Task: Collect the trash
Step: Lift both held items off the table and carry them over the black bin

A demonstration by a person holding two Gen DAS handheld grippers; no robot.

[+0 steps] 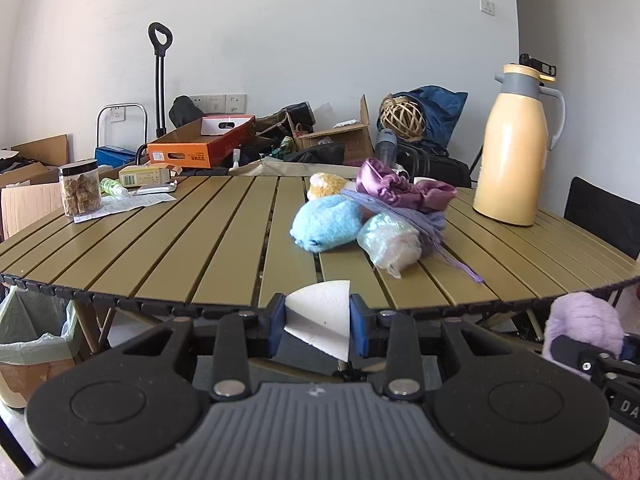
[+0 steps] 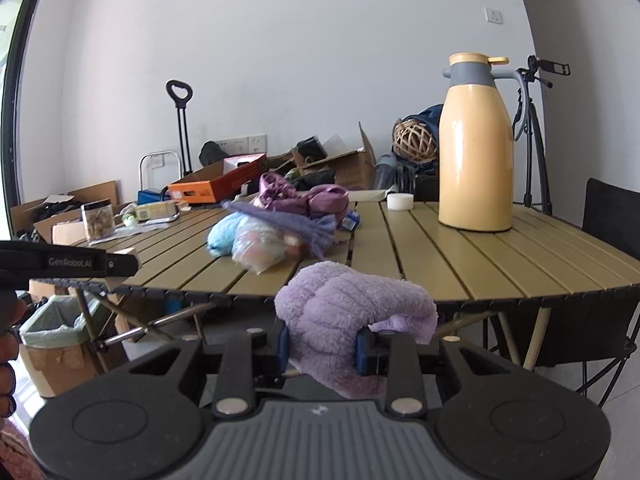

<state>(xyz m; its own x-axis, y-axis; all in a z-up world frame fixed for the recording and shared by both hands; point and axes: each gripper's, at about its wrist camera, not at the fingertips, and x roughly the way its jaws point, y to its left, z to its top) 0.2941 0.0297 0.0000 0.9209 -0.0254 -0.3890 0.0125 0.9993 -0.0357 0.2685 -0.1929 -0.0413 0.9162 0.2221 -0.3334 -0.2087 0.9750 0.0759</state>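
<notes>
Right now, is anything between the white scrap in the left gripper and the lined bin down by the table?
Nothing visible blocks it. The left gripper holds the white scrap just off the table edge; the bin sits open, low to the left. The table legs stand beside the bin, not across the way.

A cluttered home room: slatted folding table (image 1: 160, 248), thermos jug (image 1: 516, 148), cardboard boxes (image 1: 200, 148) along the wall.

White foam wedge (image 1: 320, 320) pinched upright off table edge; fluffy lilac cloth (image 2: 352, 312) bunched, clamped.
</notes>
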